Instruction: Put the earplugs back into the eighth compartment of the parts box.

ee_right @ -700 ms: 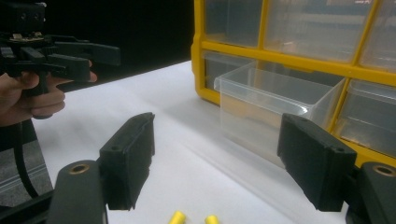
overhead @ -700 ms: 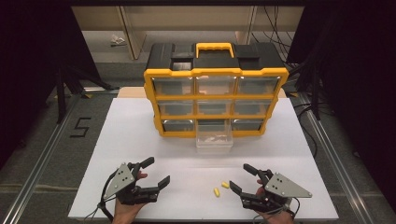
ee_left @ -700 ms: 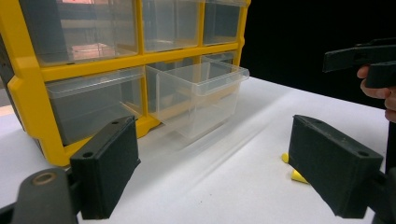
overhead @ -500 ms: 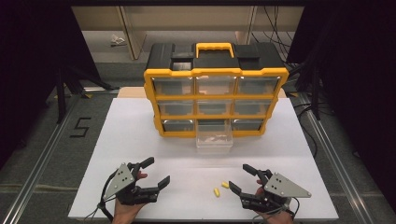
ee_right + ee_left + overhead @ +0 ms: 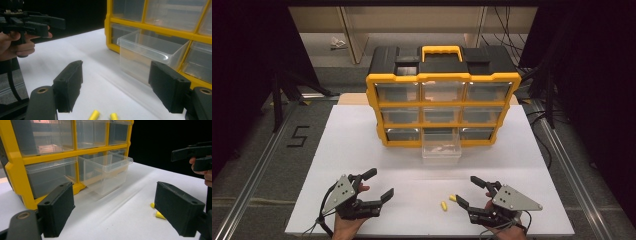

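A yellow-and-black drawer cabinet [image 5: 442, 107] stands at the middle of the white table [image 5: 352, 145]. Its bottom middle clear drawer [image 5: 441, 148] is pulled out, with something pale inside. Two small yellow pieces [image 5: 444, 205] [image 5: 452, 198] lie on the table in front of it. My left gripper [image 5: 379, 183] rests open at the near left, nothing between its fingers. My right gripper [image 5: 468, 191] is open at the near right, just right of the yellow pieces. In the left gripper view the drawer [image 5: 105, 173] is ahead and the pieces [image 5: 160, 215] lie by the right jaw. The right gripper view has the pieces [image 5: 94, 115] low between the jaws.
The cabinet's other drawers [image 5: 397, 92] are pushed in. The table's near edge [image 5: 427, 234] runs just under both hands. Dark floor with a painted 5 [image 5: 298, 136] lies to the left, and cables [image 5: 542, 125] hang at the right.
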`<state>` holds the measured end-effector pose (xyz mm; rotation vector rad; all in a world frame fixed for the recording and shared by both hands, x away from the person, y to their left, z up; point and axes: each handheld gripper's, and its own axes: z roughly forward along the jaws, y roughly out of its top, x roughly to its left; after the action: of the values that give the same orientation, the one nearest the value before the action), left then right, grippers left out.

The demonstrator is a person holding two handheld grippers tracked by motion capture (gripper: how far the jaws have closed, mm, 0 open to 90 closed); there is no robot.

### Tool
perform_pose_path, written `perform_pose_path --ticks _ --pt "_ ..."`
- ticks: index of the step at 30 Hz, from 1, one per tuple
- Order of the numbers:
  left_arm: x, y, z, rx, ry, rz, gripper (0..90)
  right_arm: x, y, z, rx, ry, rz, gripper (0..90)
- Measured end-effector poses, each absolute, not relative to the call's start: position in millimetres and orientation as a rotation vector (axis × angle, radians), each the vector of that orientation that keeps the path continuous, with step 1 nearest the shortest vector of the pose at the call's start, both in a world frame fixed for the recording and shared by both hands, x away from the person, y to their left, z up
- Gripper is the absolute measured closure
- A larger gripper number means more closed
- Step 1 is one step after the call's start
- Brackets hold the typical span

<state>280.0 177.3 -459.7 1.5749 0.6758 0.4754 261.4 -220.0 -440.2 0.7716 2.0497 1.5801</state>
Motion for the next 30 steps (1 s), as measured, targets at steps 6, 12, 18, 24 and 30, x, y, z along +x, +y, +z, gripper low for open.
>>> perform_pose_path --ticks 6,12,18,24,30 --pt "280.1 177.6 -459.8 1.574 0.676 0.475 15.8 263.0 -218.8 -440.1 0.768 2.079 1.56 29.6" --pt "280.2 177.8 -459.9 1.57 0.678 0.474 15.8 270.0 -215.3 -441.0 0.799 2.153 1.482 31.2" --pt "280.5 177.1 -460.2 1.577 0.677 0.47 15.9 280.2 -210.0 -444.3 0.848 2.245 1.382 33.6" --pt "280.7 177.3 -460.3 1.575 0.677 0.468 15.9 287.5 -203.1 -448.0 0.866 2.302 1.284 34.8" --pt "280.8 176.8 -460.4 1.577 0.678 0.467 15.9 297.3 -199.2 -456.4 0.933 2.359 1.188 36.3"
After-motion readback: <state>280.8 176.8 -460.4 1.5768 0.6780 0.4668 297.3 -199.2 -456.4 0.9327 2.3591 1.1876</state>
